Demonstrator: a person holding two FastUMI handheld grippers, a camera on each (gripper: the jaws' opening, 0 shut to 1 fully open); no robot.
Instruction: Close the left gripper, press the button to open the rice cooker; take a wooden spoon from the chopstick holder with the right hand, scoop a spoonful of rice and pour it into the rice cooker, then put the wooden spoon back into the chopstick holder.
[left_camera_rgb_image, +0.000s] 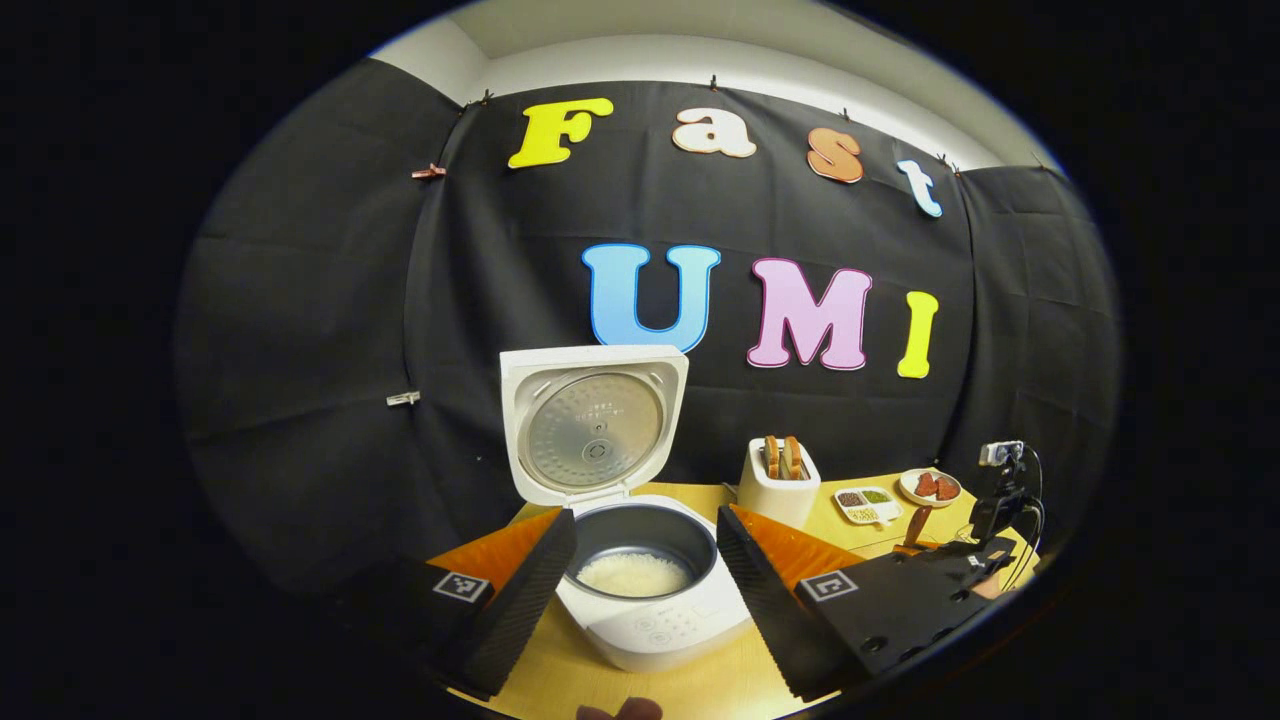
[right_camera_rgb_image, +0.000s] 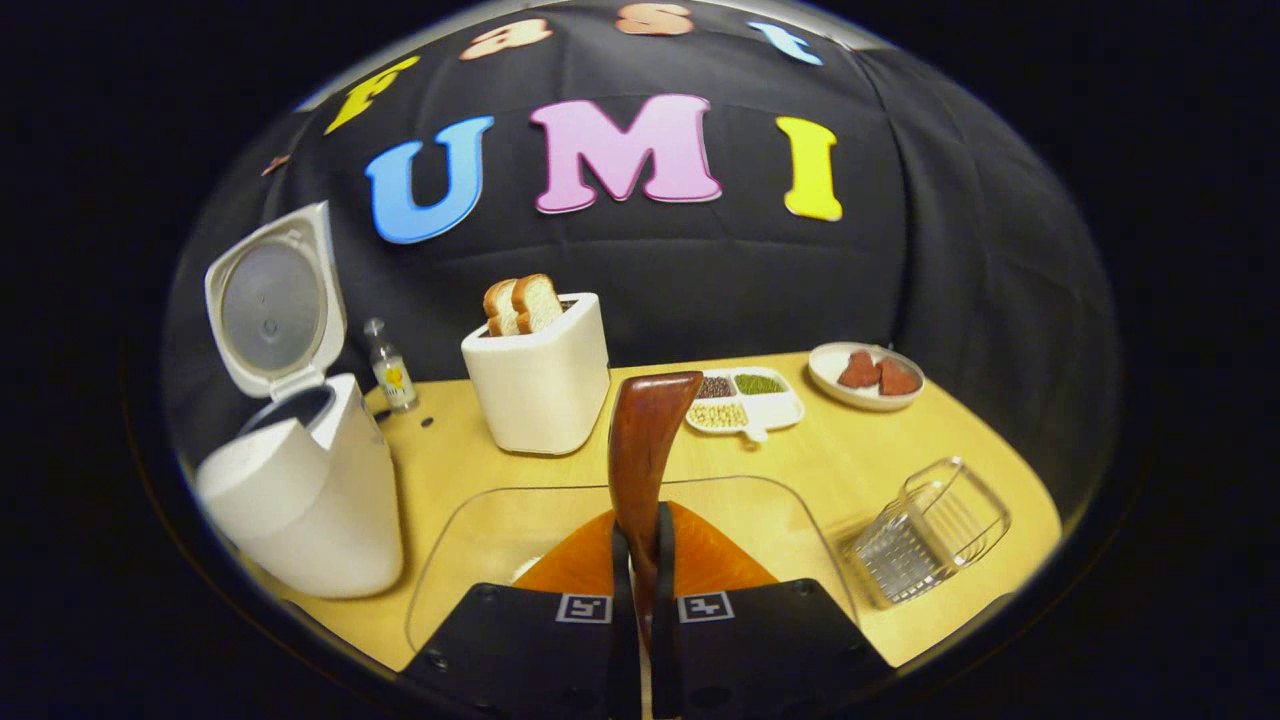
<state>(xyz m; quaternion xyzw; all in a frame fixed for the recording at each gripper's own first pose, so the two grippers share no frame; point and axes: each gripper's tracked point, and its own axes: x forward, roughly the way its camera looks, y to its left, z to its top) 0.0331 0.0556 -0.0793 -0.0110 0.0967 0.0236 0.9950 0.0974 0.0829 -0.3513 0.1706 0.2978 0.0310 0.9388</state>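
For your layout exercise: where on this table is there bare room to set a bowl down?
Bare tabletop lies between the rice cooker and toaster, and between the plate and wire basket. The back is crowded: toaster, divided dish, plate.

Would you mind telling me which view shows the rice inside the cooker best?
The left gripper view: it looks straight into the open rice cooker, showing white rice in the pot. The right gripper view shows the cooker from its side, lid up, with its wall hiding the contents.

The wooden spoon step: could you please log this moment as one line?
lid open | rice in rice cooker | right gripper shut on wooden spoon | left gripper open
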